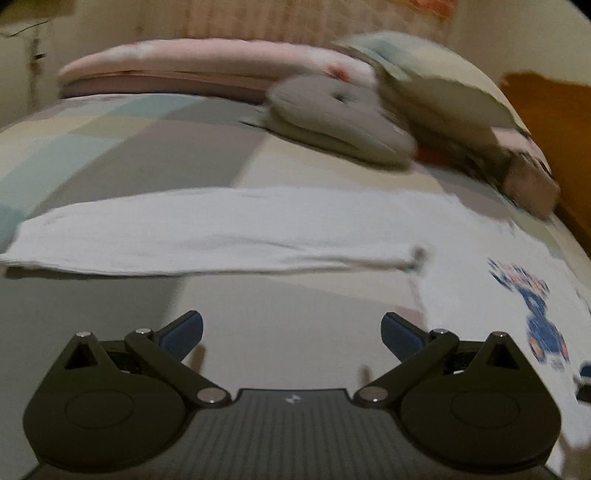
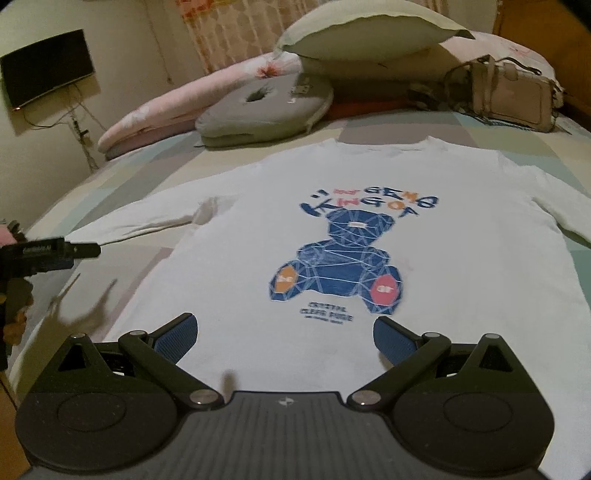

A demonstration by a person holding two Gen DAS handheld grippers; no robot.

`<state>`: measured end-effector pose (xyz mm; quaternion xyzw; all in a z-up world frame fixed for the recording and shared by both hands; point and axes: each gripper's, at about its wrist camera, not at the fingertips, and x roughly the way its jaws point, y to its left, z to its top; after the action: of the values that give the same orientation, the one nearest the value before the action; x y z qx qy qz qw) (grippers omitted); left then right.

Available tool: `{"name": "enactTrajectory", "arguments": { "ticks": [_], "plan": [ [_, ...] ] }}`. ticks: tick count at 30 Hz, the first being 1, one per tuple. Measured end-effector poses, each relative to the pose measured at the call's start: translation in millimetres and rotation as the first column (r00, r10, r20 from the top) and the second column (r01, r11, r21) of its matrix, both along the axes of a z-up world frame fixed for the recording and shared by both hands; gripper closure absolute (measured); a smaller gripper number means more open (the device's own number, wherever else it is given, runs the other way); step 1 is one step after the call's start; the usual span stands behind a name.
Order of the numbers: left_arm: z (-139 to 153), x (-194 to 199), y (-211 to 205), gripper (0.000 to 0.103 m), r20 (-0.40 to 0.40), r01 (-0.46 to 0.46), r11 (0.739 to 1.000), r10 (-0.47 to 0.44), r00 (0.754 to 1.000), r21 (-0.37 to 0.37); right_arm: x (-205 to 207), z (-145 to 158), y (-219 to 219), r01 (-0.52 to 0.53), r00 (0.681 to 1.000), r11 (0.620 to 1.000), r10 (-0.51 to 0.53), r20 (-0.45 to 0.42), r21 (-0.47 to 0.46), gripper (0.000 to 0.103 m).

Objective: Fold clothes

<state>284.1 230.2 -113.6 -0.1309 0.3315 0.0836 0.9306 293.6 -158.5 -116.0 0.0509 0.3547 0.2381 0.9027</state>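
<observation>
A white long-sleeved shirt [image 2: 332, 177] with a blue bear print [image 2: 343, 258] lies flat, front up, on the bed. Its left sleeve [image 1: 221, 229] stretches out sideways across the left wrist view, and the print's edge [image 1: 535, 310] shows at the right there. My left gripper [image 1: 291, 336] is open above the bedspread, just short of that sleeve, holding nothing. My right gripper [image 2: 284, 339] is open over the shirt's lower hem, below the print, also holding nothing. The other gripper's body [image 2: 40, 258] pokes in at the left edge of the right wrist view.
A grey ring cushion [image 2: 266, 110], pink bedding [image 2: 177, 110] and a pale pillow [image 2: 362, 29] lie at the head of the patchwork bedspread [image 2: 129, 177]. A beige handbag [image 2: 506, 92] sits at the back right. A dark screen [image 2: 48, 66] hangs on the wall at left.
</observation>
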Motion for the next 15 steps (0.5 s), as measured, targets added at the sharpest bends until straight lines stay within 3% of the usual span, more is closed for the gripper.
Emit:
{"name": "enactTrajectory", "arguments": {
  "ticks": [2,7,15],
  "plan": [
    [2,3,17,0.001,0.026,-0.046,0.999,0.047,0.999,-0.013,-1,0,3,-0.007,1.000,1.000,0.007,0.011,0.007,0.000],
    [7,31,49,0.001,0.089,-0.104,0.994,0.101,0.991,0.039,1,-4,12,-0.015,1.000,1.000,0.015,0.010,-0.006,0.000],
    [0,36,78,0.001,0.064,-0.162,0.984,0.158,0.985,0.070,4,-11,20,-0.023,1.000,0.999,0.023,-0.008,-0.029,0.000]
  ]
}}
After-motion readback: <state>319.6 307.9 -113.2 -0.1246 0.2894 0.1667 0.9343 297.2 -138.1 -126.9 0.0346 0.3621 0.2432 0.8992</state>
